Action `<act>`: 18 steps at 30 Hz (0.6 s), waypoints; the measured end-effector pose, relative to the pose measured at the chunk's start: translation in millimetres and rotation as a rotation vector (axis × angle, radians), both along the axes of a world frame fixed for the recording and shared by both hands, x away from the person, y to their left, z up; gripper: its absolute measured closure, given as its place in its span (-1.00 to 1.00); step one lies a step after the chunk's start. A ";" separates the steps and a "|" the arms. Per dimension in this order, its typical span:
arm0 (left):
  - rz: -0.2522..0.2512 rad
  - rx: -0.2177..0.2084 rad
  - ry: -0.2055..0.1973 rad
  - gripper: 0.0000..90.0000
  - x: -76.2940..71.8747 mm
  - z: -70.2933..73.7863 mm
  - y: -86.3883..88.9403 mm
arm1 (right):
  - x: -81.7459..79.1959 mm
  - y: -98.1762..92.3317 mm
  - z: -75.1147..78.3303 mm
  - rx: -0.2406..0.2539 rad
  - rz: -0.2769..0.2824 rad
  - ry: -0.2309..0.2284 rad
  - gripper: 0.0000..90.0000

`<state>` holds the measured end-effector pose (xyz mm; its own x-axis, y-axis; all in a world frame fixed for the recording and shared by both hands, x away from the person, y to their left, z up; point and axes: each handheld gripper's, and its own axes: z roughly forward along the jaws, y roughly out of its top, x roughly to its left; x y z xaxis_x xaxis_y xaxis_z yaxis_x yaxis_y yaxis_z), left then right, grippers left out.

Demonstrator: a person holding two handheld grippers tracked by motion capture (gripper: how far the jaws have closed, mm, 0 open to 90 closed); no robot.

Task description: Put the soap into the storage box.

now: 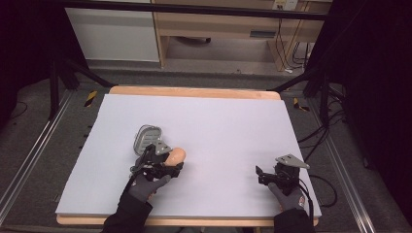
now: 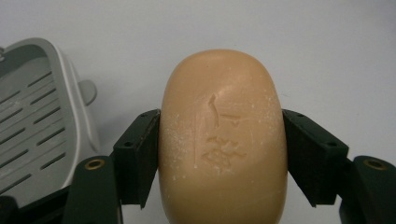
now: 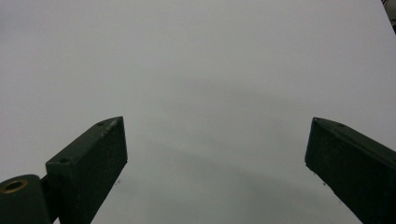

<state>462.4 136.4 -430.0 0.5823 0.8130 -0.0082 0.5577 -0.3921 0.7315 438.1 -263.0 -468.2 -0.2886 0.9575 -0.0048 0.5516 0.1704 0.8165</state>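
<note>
Jaws of the left gripper [image 2: 222, 158] are clamped on the long flanks of a rounded, tan-orange bar of soap [image 2: 223, 140] with a stamped mark on its top face; both pads press flat against its sides, with the bar's rounded end jutting beyond them. Soap like this is probably firm and fairly light but slick and easily dented, so the flat side flanks look like the safest hold, taken with moderate squeeze. Just beside the bar, a grey slotted plastic soap dish [image 2: 35, 121] sits on the pale grey worktop [image 1: 218, 121]. Well apart to the right, the right gripper [image 3: 215, 154] holds its jaws wide with nothing between them.
</note>
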 end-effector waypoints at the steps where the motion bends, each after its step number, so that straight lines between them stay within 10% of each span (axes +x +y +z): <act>1: 0.004 -0.001 -0.002 -0.29 0.5 0.8 1.9 | 0.1 0.3 -0.2 -0.003 0.001 -0.001 -0.87; 18: 0.062 -0.042 -0.031 -0.29 6.9 20.8 28.8 | 0.4 4.4 -1.6 -0.019 0.012 0.006 -0.87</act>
